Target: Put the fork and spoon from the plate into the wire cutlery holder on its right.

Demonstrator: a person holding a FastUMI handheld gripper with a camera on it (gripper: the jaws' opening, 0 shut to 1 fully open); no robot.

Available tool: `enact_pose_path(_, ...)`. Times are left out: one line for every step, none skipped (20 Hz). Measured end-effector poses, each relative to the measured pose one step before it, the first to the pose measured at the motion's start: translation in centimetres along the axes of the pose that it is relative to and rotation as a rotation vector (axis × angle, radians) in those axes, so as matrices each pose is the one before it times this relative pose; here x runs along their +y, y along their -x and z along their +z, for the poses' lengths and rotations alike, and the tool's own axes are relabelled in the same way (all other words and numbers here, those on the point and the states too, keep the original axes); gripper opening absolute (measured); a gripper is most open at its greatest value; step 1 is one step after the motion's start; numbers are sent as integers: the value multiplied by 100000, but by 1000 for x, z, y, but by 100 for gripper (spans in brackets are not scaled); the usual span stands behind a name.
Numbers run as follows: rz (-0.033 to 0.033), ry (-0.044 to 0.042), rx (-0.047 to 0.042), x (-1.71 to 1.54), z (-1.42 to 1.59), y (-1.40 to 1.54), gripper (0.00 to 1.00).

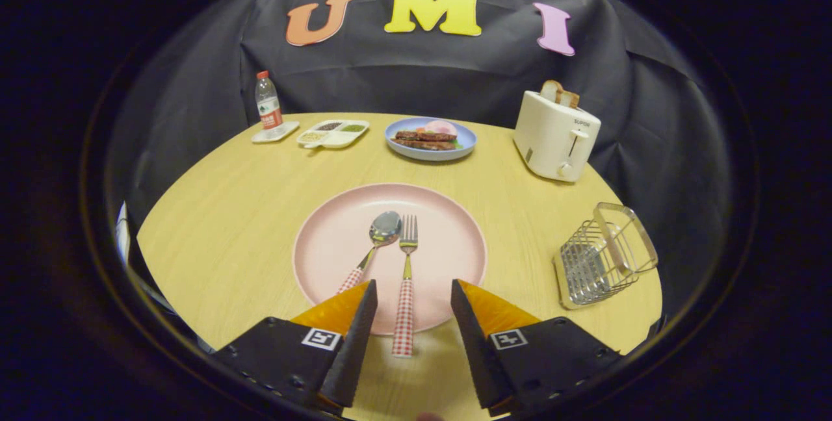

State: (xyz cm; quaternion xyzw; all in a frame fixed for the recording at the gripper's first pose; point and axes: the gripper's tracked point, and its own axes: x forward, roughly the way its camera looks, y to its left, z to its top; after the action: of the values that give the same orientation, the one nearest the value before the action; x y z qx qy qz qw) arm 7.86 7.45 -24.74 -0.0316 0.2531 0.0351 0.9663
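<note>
Gripper (413,307) poised above the near rim of the pink plate (325,258), its two fingers spread wide and holding nothing. Between them lies the checked handle of the fork (405,291), which runs straight away from the fingers with its tines pointing towards the far side of the wooden table (221,213); the handle's end overhangs the plate's near rim. The spoon (374,245) lies just beside the fork on its left, bowl close to the tines, its own checked handle angling off under the left finger. The wire cutlery holder (604,258) stands on the table to the right of the plate, apart from it, and appears to be tipped or lying so that its opening faces away to the right. Judged from this layout, the step in hand is the first pick, and the fork is the natural choice since it is already centred in the gap. To do it well, the fingers should descend squarely over the handle, close across its narrow width, and stay clear of the spoon so it is not dragged along. Gripping near the handle's overhanging end should give the fingers room beneath it. Beyond the plate stand a blue plate of food (430,138), a toaster (556,135), a divided condiment tray (333,133) and a water bottle (268,104), all well apart from the work.
</note>
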Motion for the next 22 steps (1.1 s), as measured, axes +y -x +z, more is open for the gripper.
enact_pose_path(-297, 1863, 1550, 163, -422, -488, 63)
enact_pose_path(-19, 1007, 1701, 174, -376, -204, 59)
enact_pose_path(1087, 388, 1017, 469, -282, -231, 56)
enact_pose_path(-1422, 413, 1155, -69, -193, -40, 45)
enact_pose_path(-30, -313, 621, -40, 31, -105, 35)
enact_pose_path(-256, 37, 605, -10, -133, -304, 29)
enact_pose_path(-904, 697, 447, -87, -80, -277, 30)
enact_pose_path(-1364, 135, -395, -634, 154, 848, 29)
enact_pose_path(334, 53, 939, 351, -217, -639, 11)
enact_pose_path(247, 681, -9, -24, 81, 96, 11)
enact_pose_path(-152, 284, 76, -251, 119, 44, 10)
enact_pose_path(1016, 143, 958, 46, -86, 20, 8)
enact_pose_path(858, 193, 363, -55, 175, 206, 6)
enact_pose_path(342, 151, 392, -327, 305, 223, 5)
enact_pose_path(707, -502, 311, -231, 266, 464, 5)
enact_pose_path(922, -555, 170, -153, 539, 610, 5)
enact_pose_path(888, -786, 691, -221, 508, 547, 5)
enact_pose_path(1441, -924, 1460, -247, 427, 691, 5)
enact_pose_path(500, -882, 1923, -476, 501, 845, 5)
enact_pose_path(1229, -1178, 1506, -403, 570, 1021, 5)
enact_pose_path(570, -999, 1071, -602, 733, 1231, 5)
enact_pose_path(608, -1371, 687, -706, 747, 1435, 5)
